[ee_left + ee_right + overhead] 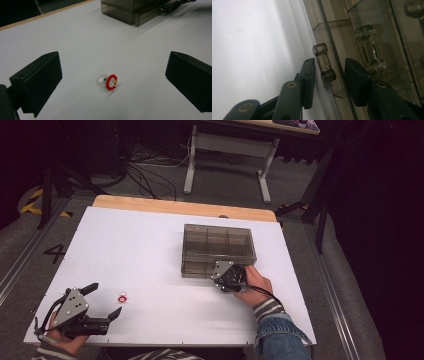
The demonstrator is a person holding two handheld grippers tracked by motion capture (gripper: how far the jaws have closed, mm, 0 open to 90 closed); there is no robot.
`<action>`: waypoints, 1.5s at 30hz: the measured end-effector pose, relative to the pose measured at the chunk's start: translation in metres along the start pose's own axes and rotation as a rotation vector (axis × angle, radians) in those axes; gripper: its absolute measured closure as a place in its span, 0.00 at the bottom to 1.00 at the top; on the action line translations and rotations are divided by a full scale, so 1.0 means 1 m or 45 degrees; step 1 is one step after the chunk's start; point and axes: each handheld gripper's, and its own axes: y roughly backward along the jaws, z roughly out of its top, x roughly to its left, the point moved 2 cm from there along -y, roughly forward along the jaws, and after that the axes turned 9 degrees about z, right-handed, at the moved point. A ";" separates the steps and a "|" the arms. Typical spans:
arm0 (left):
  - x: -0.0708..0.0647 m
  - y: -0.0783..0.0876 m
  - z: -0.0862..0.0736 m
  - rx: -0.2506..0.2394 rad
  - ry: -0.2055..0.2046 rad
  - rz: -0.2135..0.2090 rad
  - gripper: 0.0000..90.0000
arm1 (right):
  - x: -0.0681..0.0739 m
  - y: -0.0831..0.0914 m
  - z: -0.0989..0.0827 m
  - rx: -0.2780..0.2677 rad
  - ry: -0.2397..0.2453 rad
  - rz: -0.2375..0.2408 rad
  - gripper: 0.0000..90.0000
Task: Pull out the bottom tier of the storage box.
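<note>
From above, the left tongs (106,301) gape at lower left of the white worktop (150,250) near a small red ring (122,297), the right tongs (226,279) meet the smoky box (218,251); left view centres the ring (109,81) between wide jaws; right view shows parted jaws straddling the box's handle (324,63), not gripping.

Right tongs (235,270) hidden under their own body, box (218,249) compartments' contents too dim to tell
</note>
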 end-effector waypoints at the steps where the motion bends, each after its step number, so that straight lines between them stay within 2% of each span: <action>1: 0.000 0.000 0.000 0.000 -0.001 0.000 0.02 | 0.000 -0.001 0.000 0.006 0.003 -0.003 0.69; 11: 0.000 0.000 0.000 -0.002 -0.002 0.000 0.02 | 0.000 -0.002 0.000 0.016 -0.006 -0.025 0.72; 26: -0.001 0.001 0.000 -0.001 0.001 -0.003 0.02 | 0.010 0.011 -0.001 0.029 -0.004 0.026 0.73; 28: 0.000 0.001 0.000 -0.001 -0.001 -0.002 0.02 | 0.013 0.012 0.000 0.020 -0.028 0.023 0.73; 31: 0.000 0.001 0.000 -0.002 -0.002 -0.002 0.02 | 0.016 0.014 -0.001 0.037 0.004 0.047 0.73; 33: -0.001 0.001 0.000 0.000 0.000 -0.004 0.02 | 0.018 0.015 -0.001 0.027 -0.021 0.043 0.73; 37: -0.001 0.001 0.000 0.001 -0.011 -0.002 0.02 | 0.021 0.018 -0.002 0.032 0.001 0.071 0.73; 45: -0.001 0.001 0.000 0.001 -0.010 -0.001 0.02 | 0.027 0.020 -0.003 0.036 -0.006 0.096 0.74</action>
